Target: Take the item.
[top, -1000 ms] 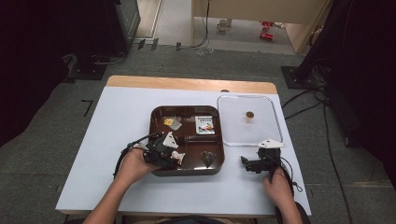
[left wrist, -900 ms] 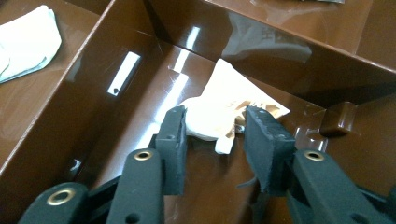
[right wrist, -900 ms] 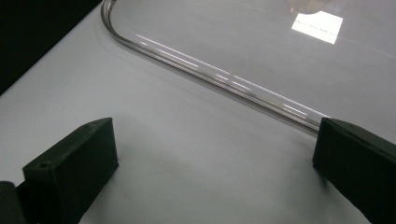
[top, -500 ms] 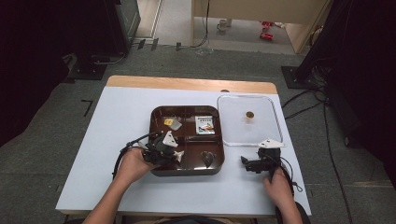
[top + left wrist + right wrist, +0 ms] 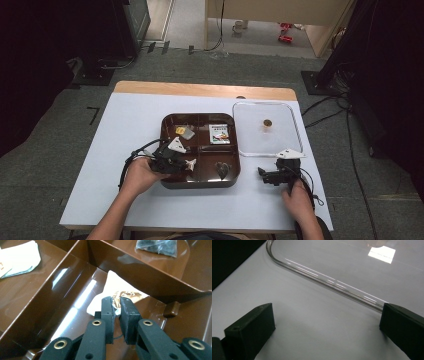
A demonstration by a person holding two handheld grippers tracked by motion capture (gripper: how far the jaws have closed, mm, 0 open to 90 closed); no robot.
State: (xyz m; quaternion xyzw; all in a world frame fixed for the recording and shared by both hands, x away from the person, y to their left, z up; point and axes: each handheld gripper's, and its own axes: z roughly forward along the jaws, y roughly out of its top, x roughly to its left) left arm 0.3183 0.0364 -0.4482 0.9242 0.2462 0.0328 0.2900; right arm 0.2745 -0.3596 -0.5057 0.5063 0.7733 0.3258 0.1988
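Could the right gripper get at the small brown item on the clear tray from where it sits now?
Probably yes. The right gripper rests open on the table just outside the clear tray, and nothing lies between it and the small brown item.

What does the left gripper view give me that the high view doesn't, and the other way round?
Left gripper view: the left gripper has its jaws pinched on the edge of a white and brown packet lying in a compartment of the brown tray; the jaws have just been closing on it.

High view: the right gripper resting on the table with jaws apart, beside the clear tray, which holds one small round item.

Both: the brown tray, its dividers and the dark packet in the next compartment.
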